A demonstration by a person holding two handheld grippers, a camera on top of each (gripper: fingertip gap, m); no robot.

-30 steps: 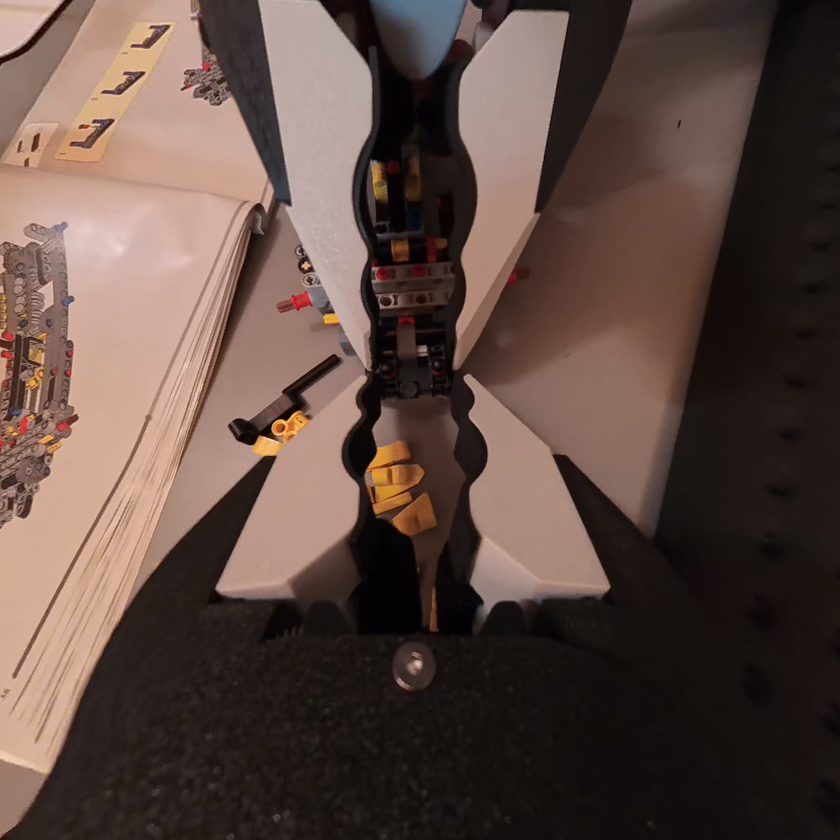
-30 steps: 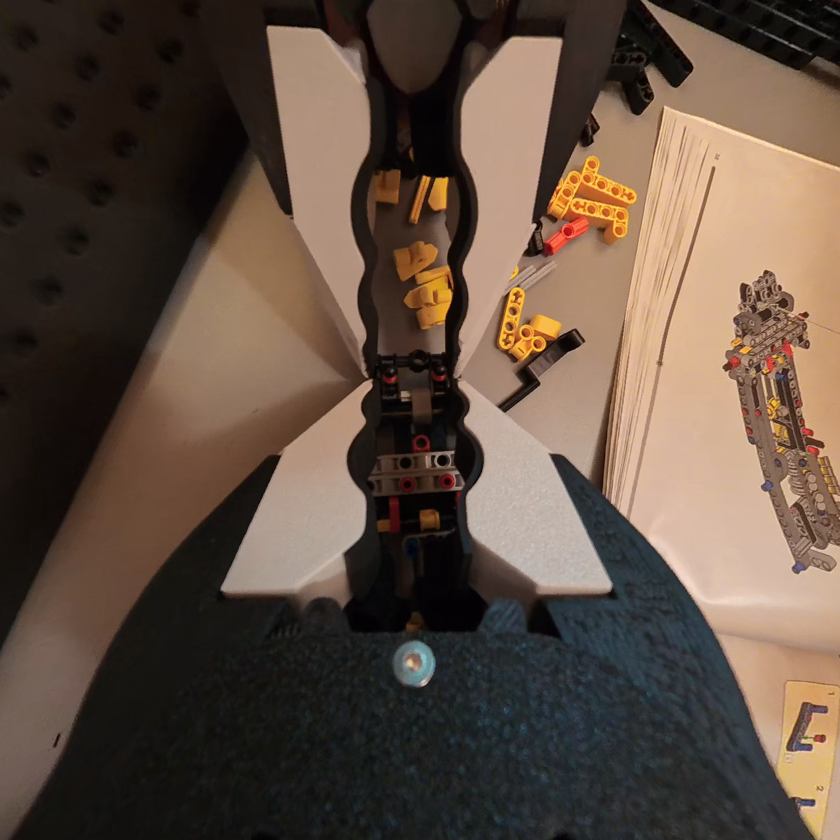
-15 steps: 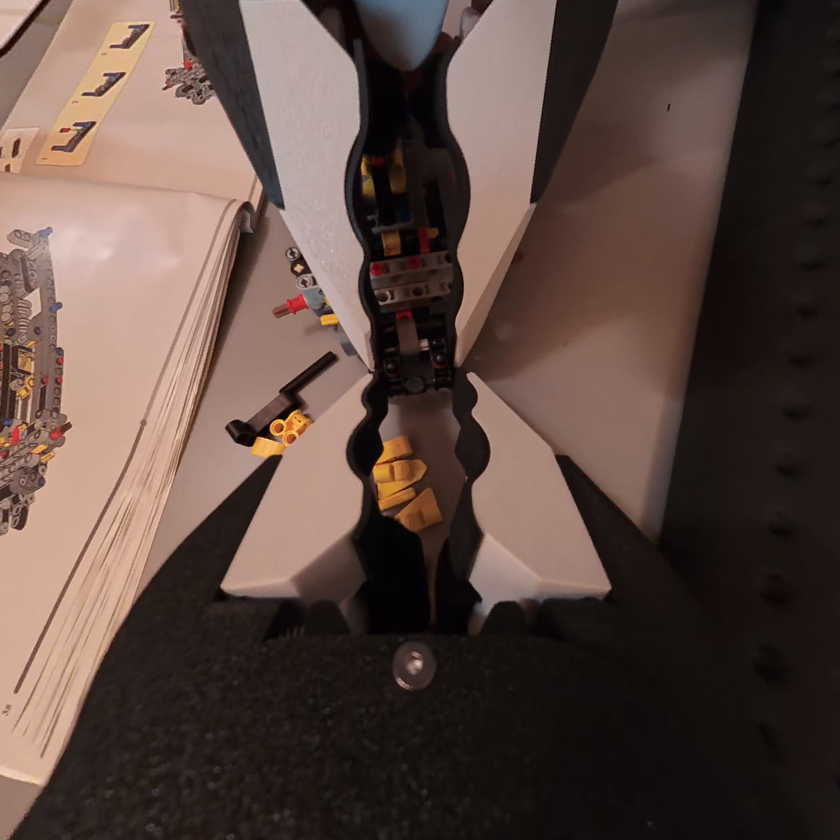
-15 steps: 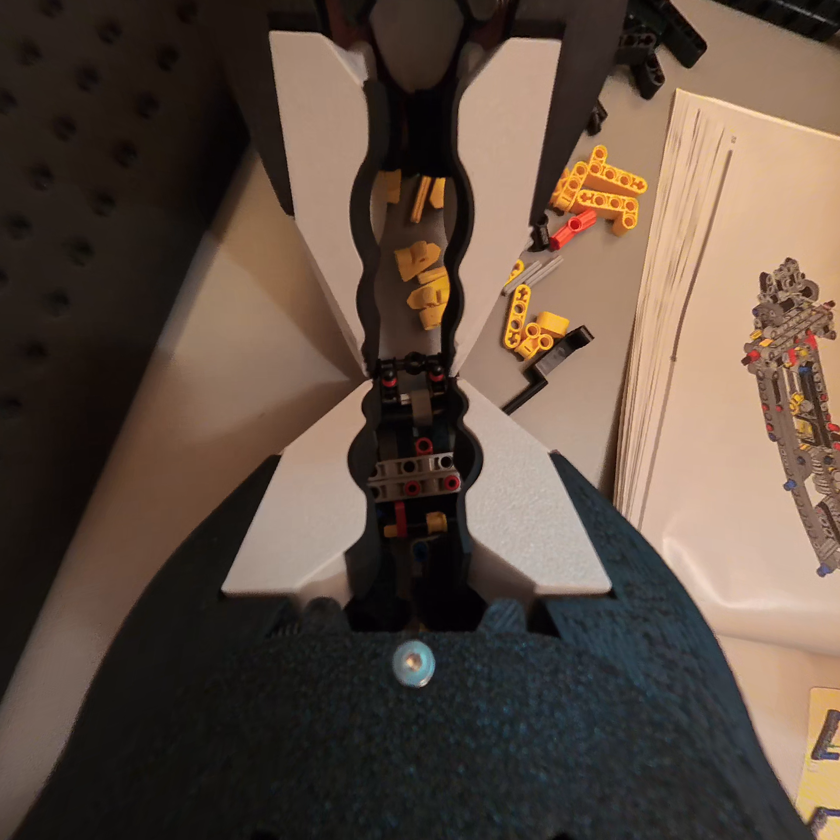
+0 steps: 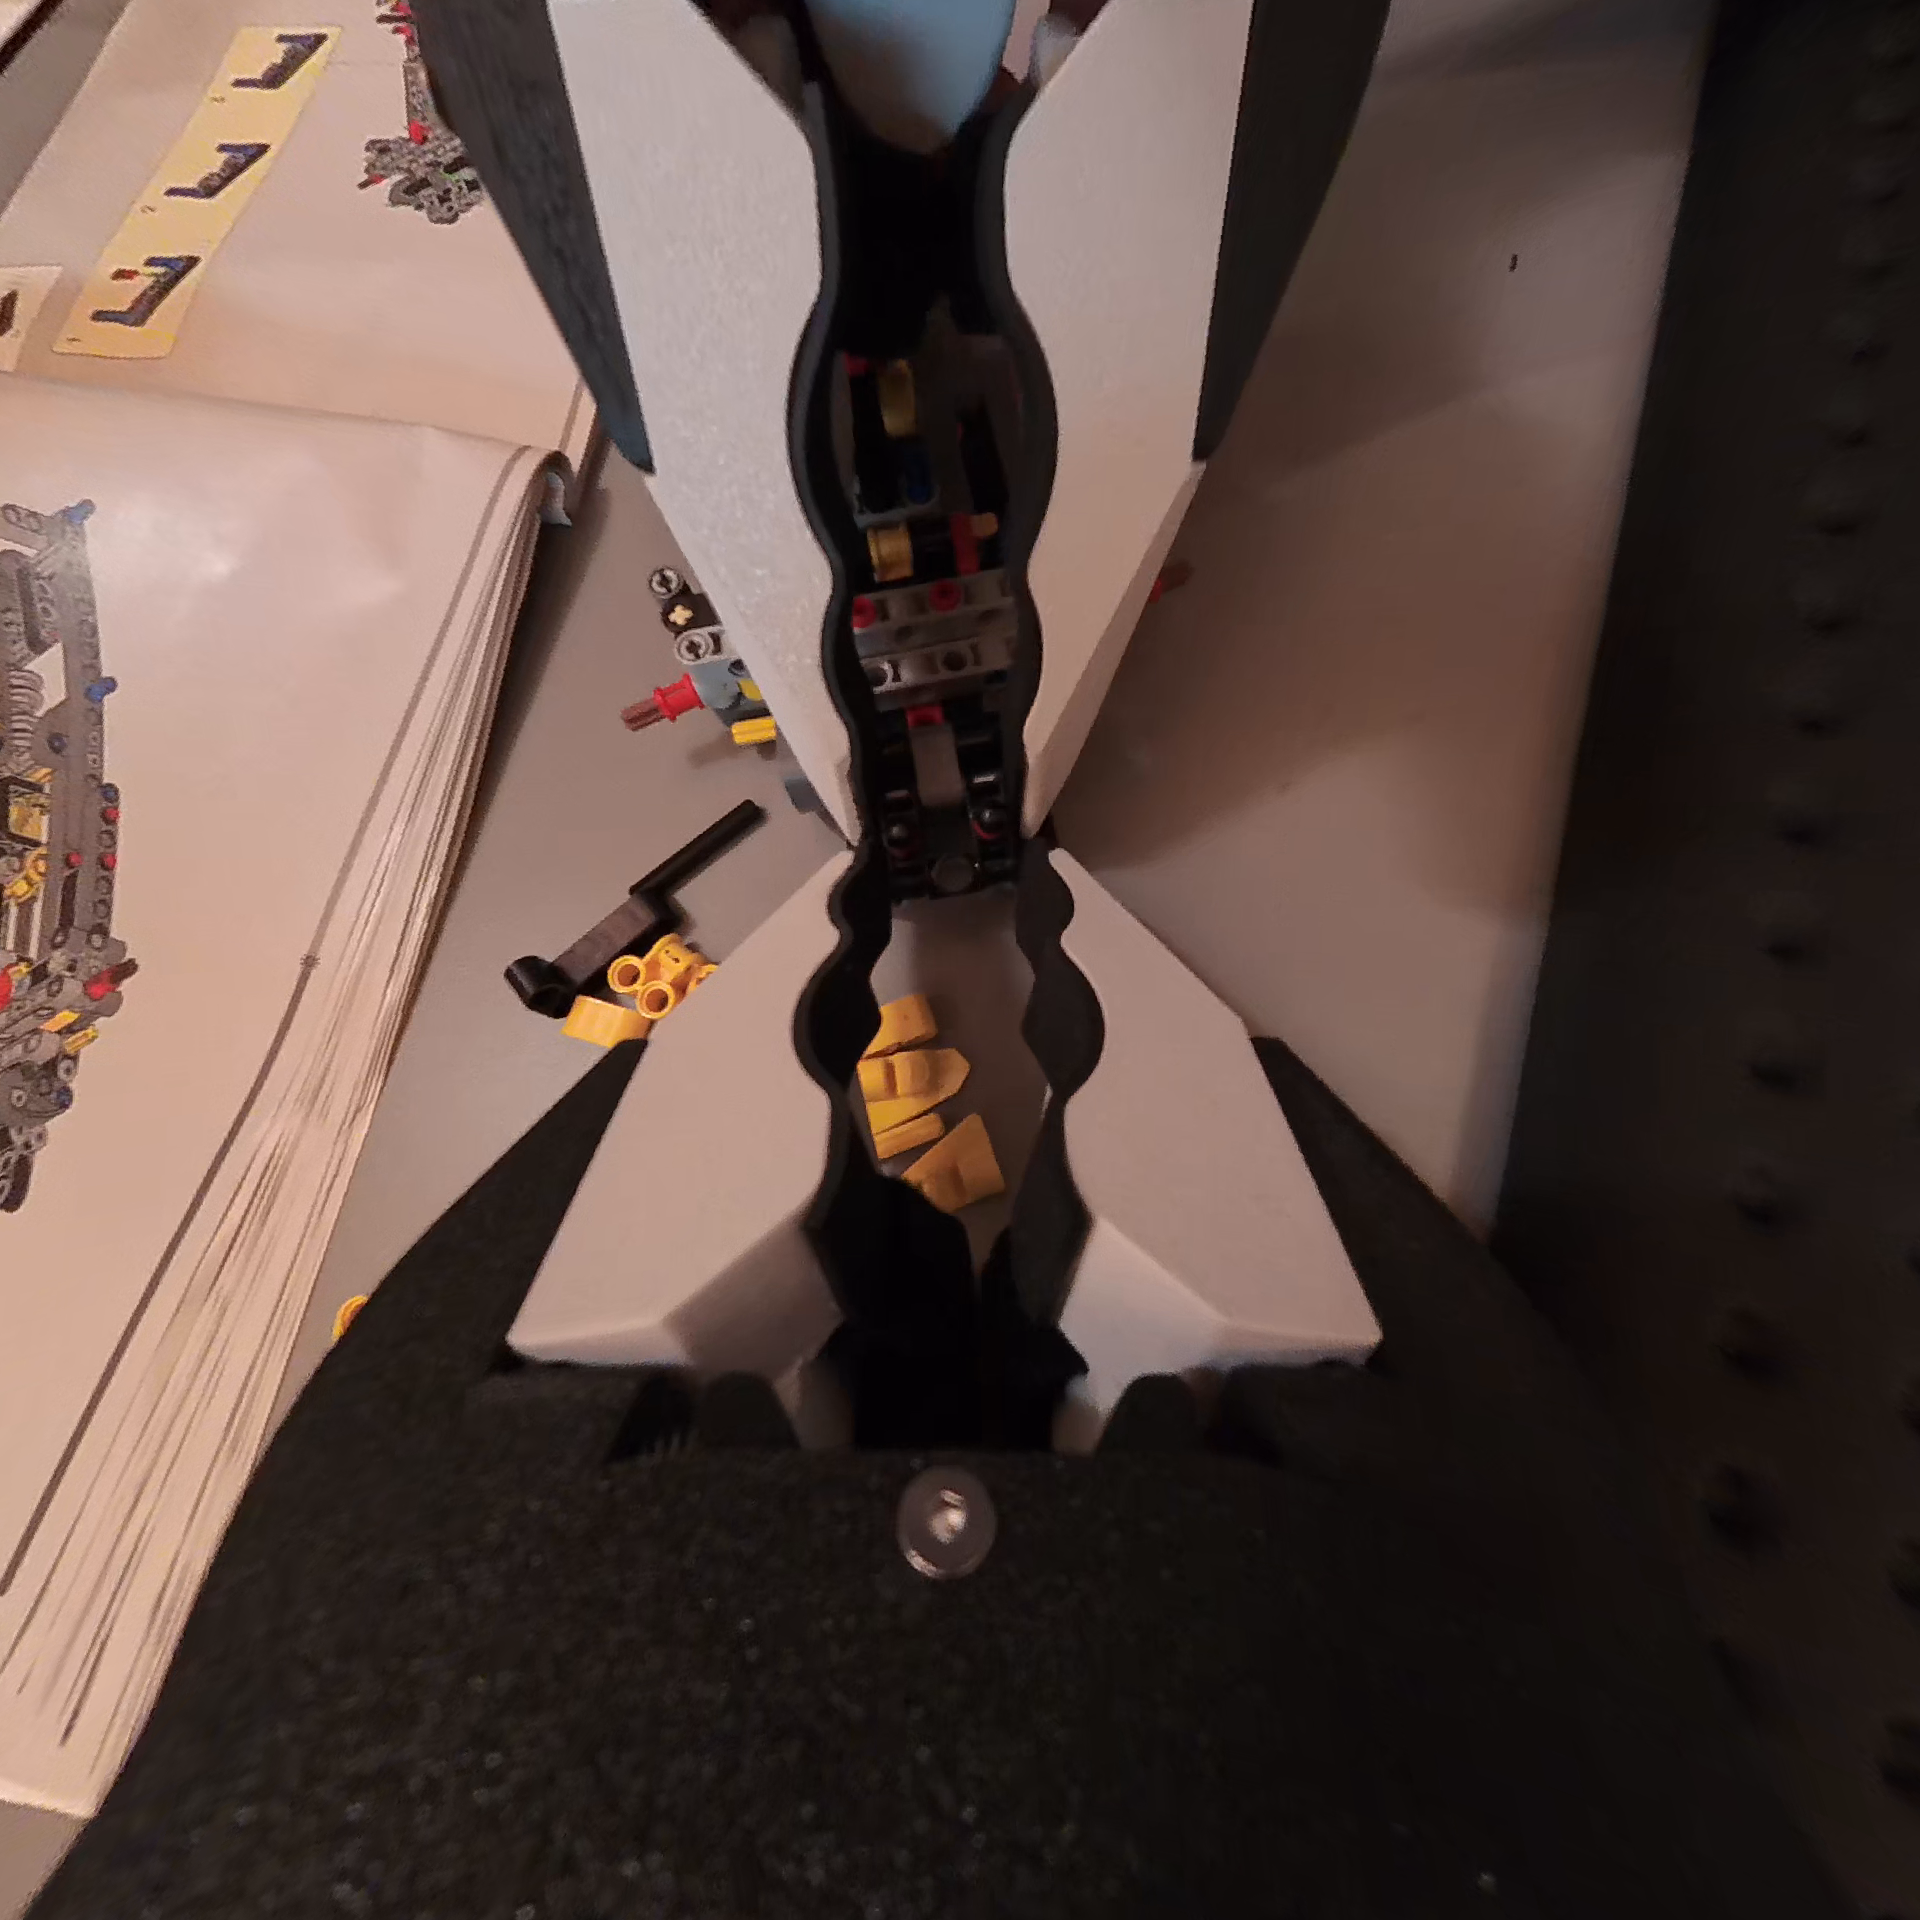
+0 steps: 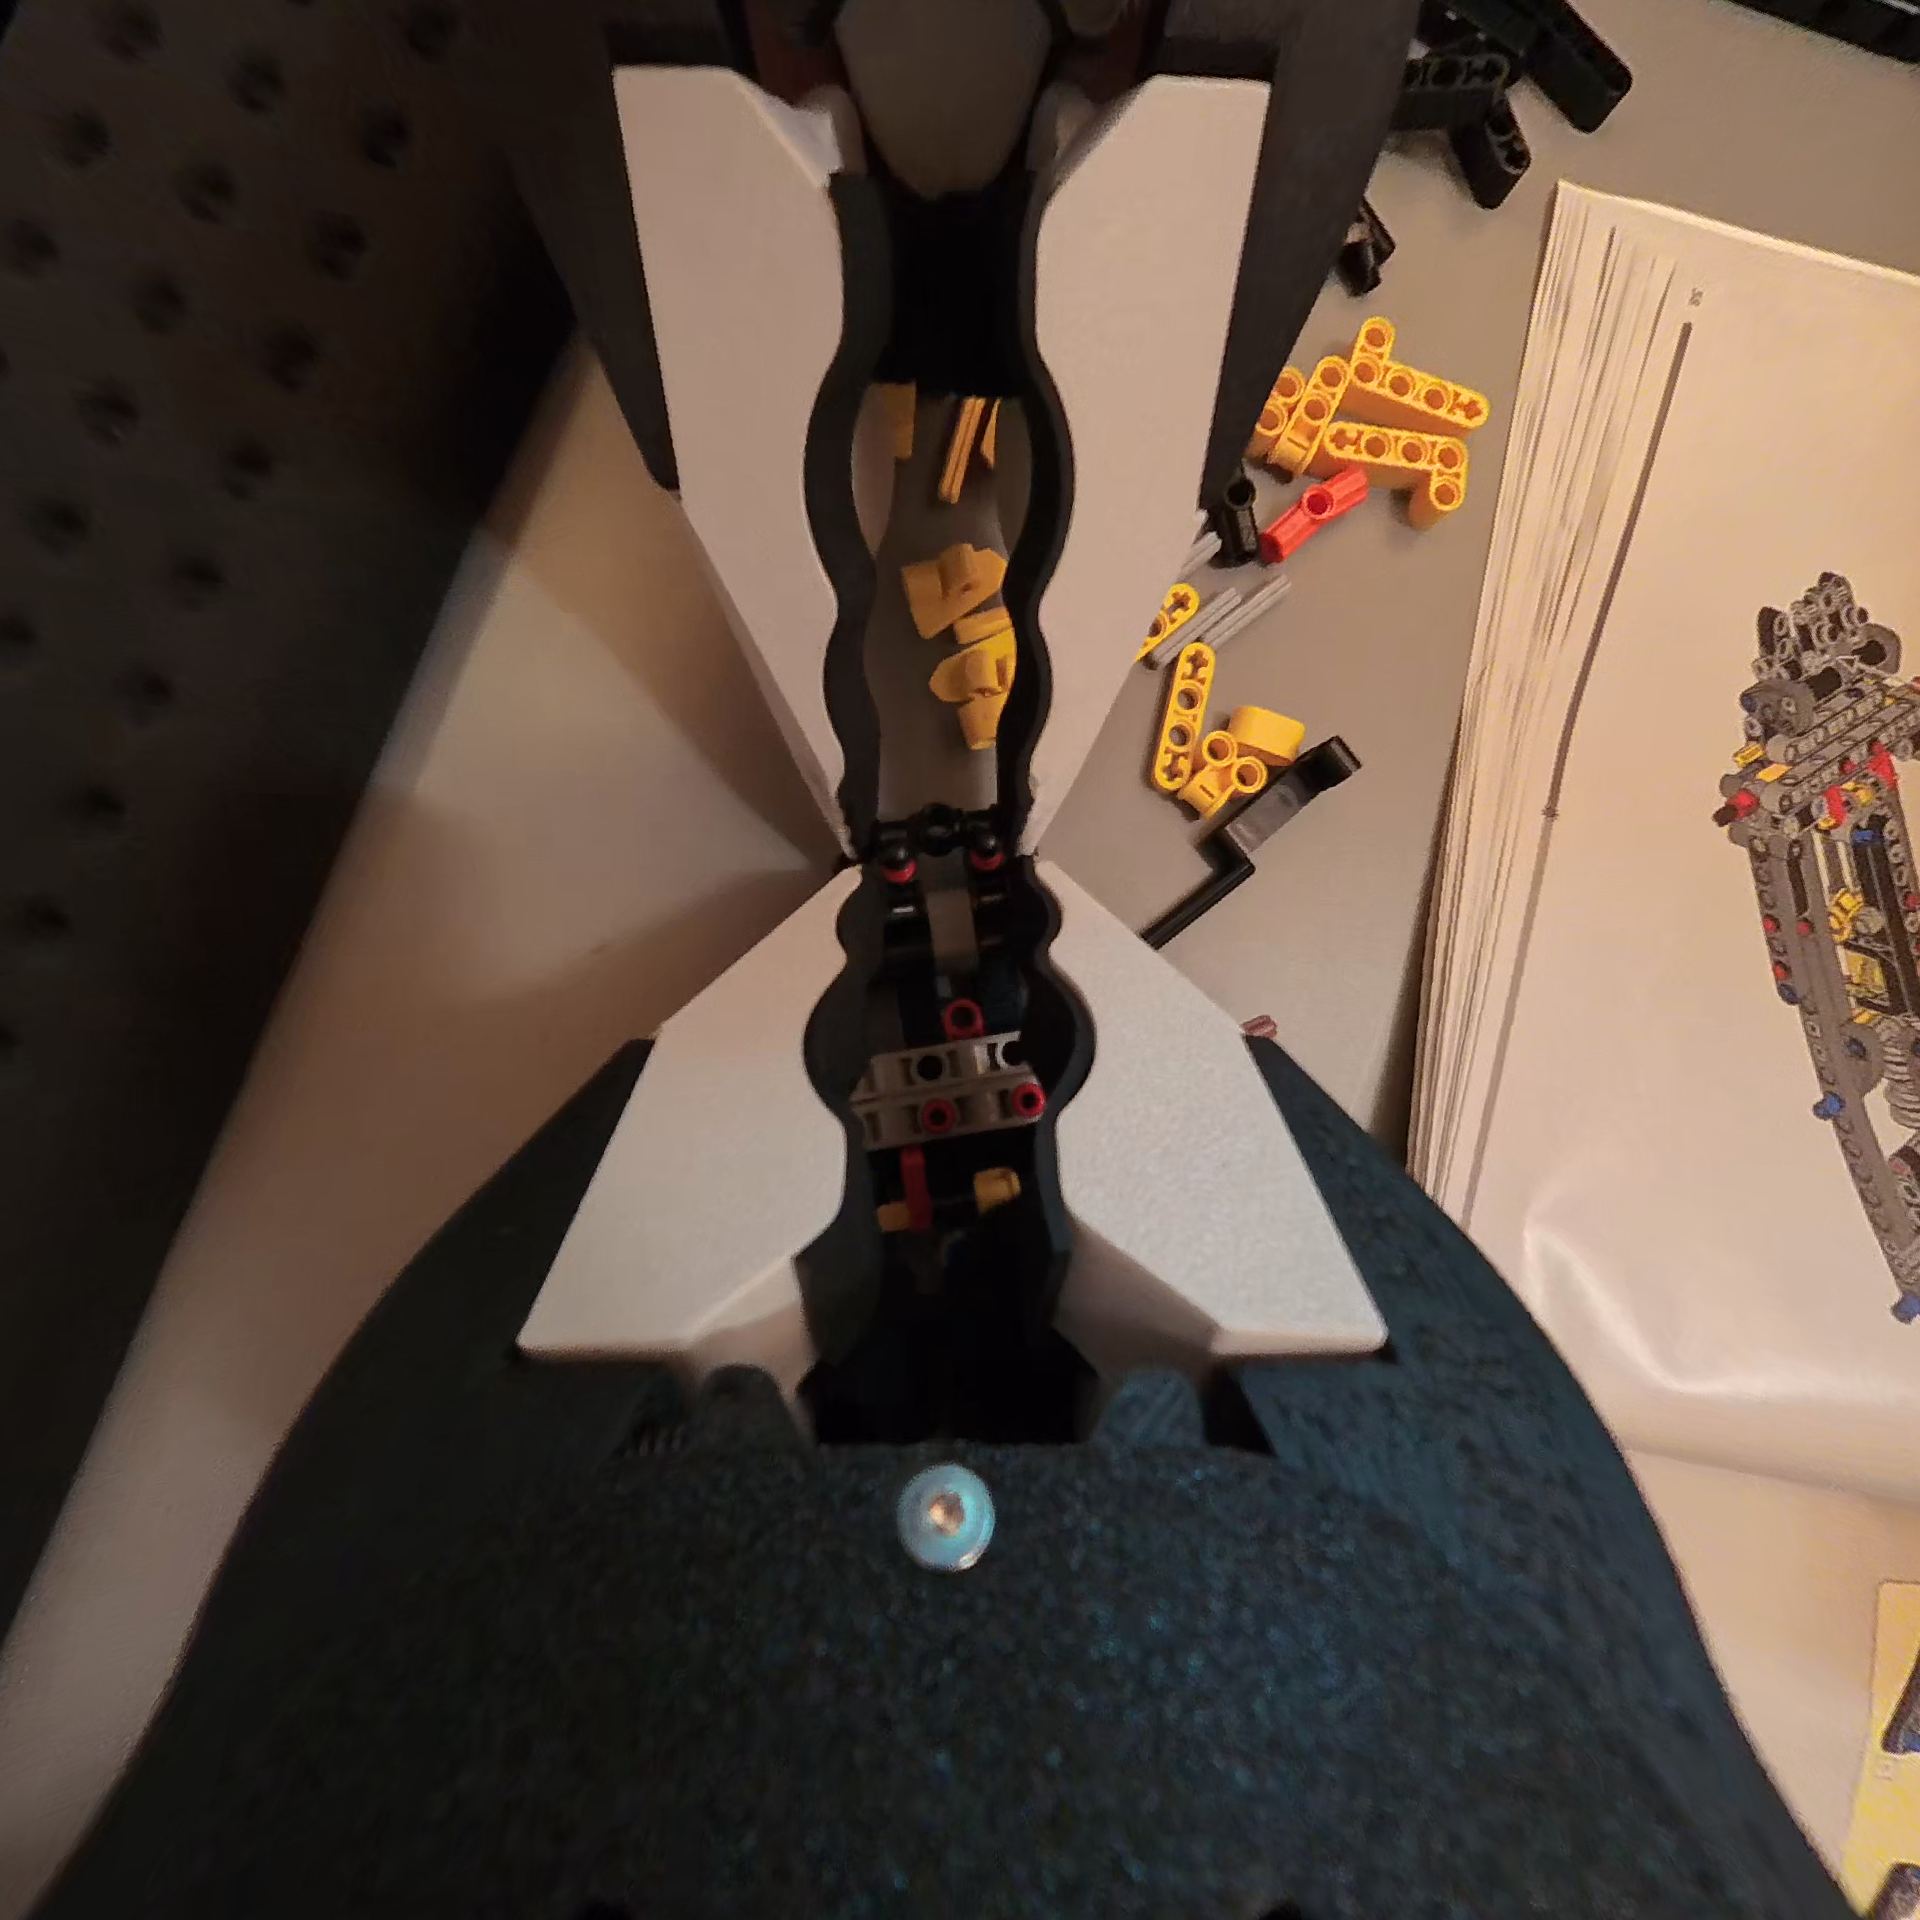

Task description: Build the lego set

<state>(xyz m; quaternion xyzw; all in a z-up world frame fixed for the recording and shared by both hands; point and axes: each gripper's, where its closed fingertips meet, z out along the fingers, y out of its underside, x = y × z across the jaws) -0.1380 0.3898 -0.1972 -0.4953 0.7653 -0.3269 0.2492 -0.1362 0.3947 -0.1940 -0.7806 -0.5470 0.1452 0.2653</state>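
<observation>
1. Between the fingers of the right gripper (image 6: 940,852) sits a long lego assembly (image 6: 951,1101) of black, grey, red and yellow technic parts, running back toward the camera; the jaws are clenched along its length.
2. Tip to tip with it stands the left gripper (image 5: 945,862), whose wavy pads close on the far end of the same assembly (image 5: 940,665). How firmly that end is pinched is hard to judge, since only the very tips meet it.
3. Below the left gripper's open throat lie loose yellow wedge pieces (image 5: 925,1101) on the grey table (image 5: 582,644); to its left are a black crank-shaped part (image 5: 644,914) and the open instruction booklet (image 5: 229,831).
4. Right of the right gripper lie yellow angled beams (image 6: 1371,416), a red pin (image 6: 1314,514) and more small yellow parts.
5. Judged step: the assembly is being carried or handed over between the two tools, with no new piece being fitted.
6. Next move calls for one tool to keep a secure hold while the other lets go to fetch a loose part, without twisting the long build.
</observation>
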